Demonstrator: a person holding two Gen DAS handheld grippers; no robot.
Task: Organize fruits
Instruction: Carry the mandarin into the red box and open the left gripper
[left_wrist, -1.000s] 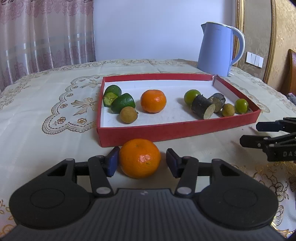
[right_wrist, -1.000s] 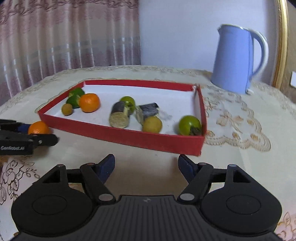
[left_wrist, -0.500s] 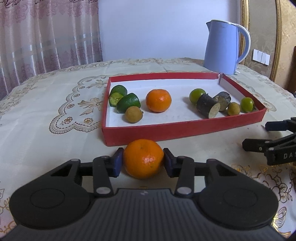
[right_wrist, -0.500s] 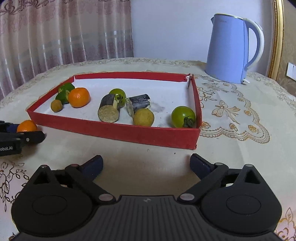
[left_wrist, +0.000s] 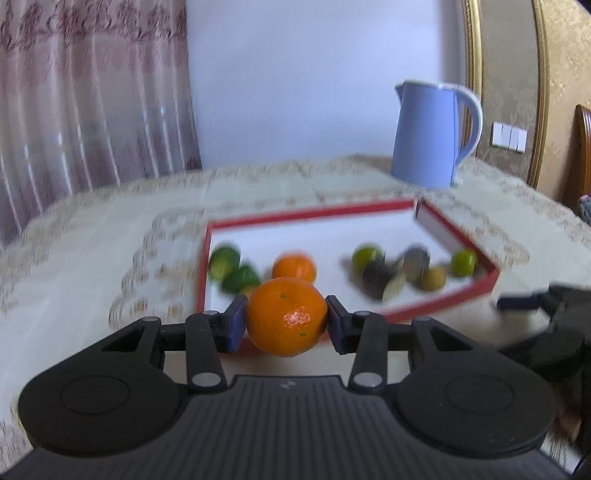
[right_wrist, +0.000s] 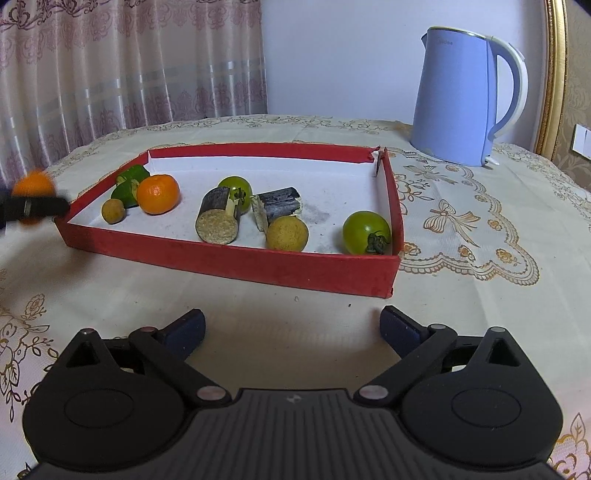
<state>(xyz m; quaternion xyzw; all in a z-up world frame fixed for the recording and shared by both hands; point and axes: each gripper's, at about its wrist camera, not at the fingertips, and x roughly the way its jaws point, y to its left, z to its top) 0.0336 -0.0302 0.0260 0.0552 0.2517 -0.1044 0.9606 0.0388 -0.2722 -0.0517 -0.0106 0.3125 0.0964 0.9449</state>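
Observation:
My left gripper (left_wrist: 286, 321) is shut on an orange tangerine (left_wrist: 286, 315) and holds it in the air in front of the red tray (left_wrist: 436, 310). The tangerine also shows at the far left of the right wrist view (right_wrist: 33, 184), above the table. The tray (right_wrist: 229, 264) holds a second tangerine (right_wrist: 158, 194), green citrus pieces (right_wrist: 127, 182), two green tomatoes (right_wrist: 365, 232), two small yellow-brown fruits (right_wrist: 287, 233) and two dark sugarcane pieces (right_wrist: 218, 220). My right gripper (right_wrist: 291, 330) is open and empty, low in front of the tray's near wall.
A blue electric kettle (right_wrist: 458, 96) stands behind the tray's right end. The round table has an embroidered cream cloth (right_wrist: 461, 221). A curtain (right_wrist: 110, 74) hangs behind on the left. The right gripper shows at the right edge of the left wrist view (left_wrist: 535, 306).
My left gripper closed on the tangerine that lay in front of the tray and lifted it off the table. My right gripper opened wider and drew a little closer to the tray.

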